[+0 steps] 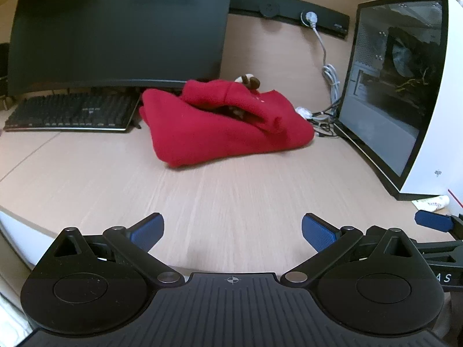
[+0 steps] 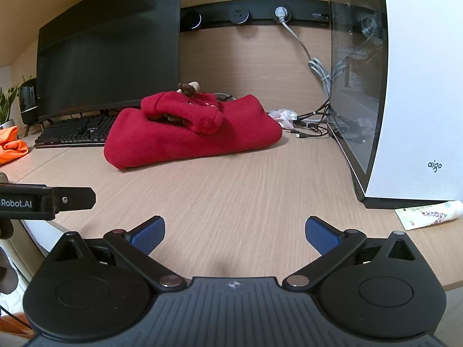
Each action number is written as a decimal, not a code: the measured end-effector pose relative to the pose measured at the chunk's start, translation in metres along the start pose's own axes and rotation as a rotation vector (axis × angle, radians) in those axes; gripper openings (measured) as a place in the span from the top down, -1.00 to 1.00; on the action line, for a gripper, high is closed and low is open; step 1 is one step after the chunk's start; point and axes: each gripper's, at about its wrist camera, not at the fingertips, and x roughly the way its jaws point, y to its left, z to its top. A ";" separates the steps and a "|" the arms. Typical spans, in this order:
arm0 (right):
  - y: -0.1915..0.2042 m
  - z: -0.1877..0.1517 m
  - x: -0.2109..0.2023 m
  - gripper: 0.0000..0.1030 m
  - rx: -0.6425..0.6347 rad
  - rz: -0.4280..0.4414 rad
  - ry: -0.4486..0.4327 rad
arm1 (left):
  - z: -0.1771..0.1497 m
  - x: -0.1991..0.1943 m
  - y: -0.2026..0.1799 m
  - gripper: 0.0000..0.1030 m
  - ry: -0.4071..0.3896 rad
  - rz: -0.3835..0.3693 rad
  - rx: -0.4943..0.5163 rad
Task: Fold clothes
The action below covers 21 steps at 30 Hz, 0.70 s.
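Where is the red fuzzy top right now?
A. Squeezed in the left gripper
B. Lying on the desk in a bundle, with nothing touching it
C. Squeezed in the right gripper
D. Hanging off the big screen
B: the red fuzzy top lies bundled on the desk, while the left gripper and right gripper both hang open and empty, well short of it.

Soft, even indoor light; the worktop [image 1: 231,190] is streaked with slight blur, and fisheye bending curves its edges.

Left claw [image 1: 231,232] spread wide, right claw [image 2: 235,234] likewise, side by side
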 end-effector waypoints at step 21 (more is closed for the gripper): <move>-0.004 0.001 -0.005 -1.00 0.023 0.009 -0.001 | -0.002 -0.003 -0.008 -1.00 0.008 -0.011 0.061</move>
